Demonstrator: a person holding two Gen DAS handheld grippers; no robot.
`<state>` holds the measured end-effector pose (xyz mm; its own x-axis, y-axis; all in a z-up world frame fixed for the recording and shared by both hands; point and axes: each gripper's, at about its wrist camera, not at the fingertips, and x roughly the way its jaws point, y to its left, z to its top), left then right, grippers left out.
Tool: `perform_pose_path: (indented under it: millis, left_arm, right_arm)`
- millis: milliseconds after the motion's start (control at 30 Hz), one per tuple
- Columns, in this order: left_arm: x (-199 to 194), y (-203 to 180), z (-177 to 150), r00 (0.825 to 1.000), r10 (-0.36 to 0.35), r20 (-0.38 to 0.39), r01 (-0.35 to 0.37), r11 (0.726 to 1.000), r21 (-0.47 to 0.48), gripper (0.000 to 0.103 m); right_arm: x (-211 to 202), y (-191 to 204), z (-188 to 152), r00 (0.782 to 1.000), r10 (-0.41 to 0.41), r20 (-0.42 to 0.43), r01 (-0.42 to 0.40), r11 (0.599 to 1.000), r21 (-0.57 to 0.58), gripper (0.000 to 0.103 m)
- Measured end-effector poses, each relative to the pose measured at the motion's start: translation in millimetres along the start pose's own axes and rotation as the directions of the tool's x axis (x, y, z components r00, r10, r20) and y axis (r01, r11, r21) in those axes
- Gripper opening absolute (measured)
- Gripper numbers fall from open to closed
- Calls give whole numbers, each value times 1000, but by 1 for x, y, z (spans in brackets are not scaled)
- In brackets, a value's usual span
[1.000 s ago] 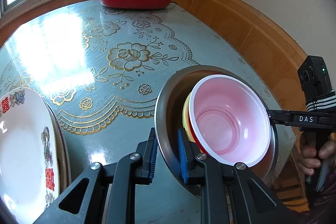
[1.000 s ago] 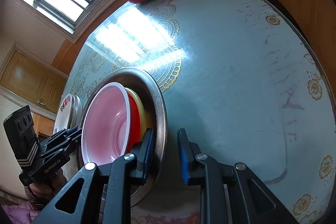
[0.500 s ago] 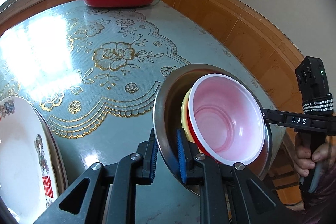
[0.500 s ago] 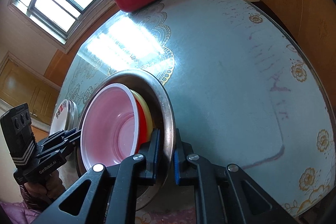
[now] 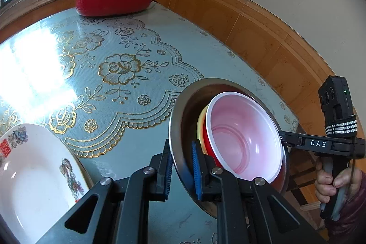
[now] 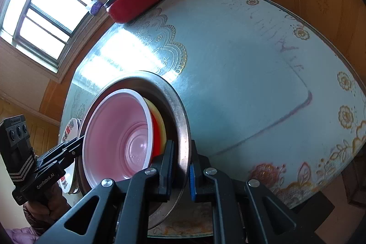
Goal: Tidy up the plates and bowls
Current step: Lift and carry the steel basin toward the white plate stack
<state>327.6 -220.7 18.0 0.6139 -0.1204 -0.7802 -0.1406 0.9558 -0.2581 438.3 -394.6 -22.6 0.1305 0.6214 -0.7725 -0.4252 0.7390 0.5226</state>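
Fingers (image 5: 168, 166) of both grippers clamp opposite rims of the steel basin (image 5: 180, 129) holding nested bowls (image 5: 242, 136). Judging by that, it's mid-carry; next, lower it level onto the bench (image 5: 141, 74).

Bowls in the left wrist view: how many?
3: metal bowl gripped at its rim, yellow bowl nested inside it, pink bowl innermost. More may hide between them.

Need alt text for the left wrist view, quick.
The left tool pinches the rim of a steel basin holding nested plastic bowls; the right tool grips the opposite rim. A patterned plate sits left.
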Motion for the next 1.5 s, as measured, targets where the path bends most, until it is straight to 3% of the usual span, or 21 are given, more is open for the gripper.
perform_pose_path:
  millis: [267,433,733,1000,1133,1367,1500]
  left_arm:
    - [-40,26,6,998,-48,34,46,998,39,13]
    - [-68,51,2,998,-26,65,24,999,24,12]
    - [-123,105,-16,981,143,133,-123,981,-149,11]
    - [-149,148,-45,964,236,125,-195,942,-273,11]
    - [-156,171,-55,968,220,119,-178,940,-292,11]
    - [-152,210,-62,982,172,78,-150,961,-232,11]
    - [-140,232,-65,995,95,37,-86,975,-204,11]
  right_arm:
    - [-14,36,-22,996,28,86,-31,999,38,10]
    - [-9,65,-26,991,87,99,-90,996,28,10]
    - [30,129,-2,965,261,-29,-262,954,-144,10]
    - [69,180,-2,941,304,-147,-330,918,-219,10]
    - [83,197,-9,940,296,-170,-329,919,-219,10]
    - [103,225,-29,956,254,-145,-276,948,-157,10]
    - [107,235,-41,972,209,-105,-220,969,-109,10]
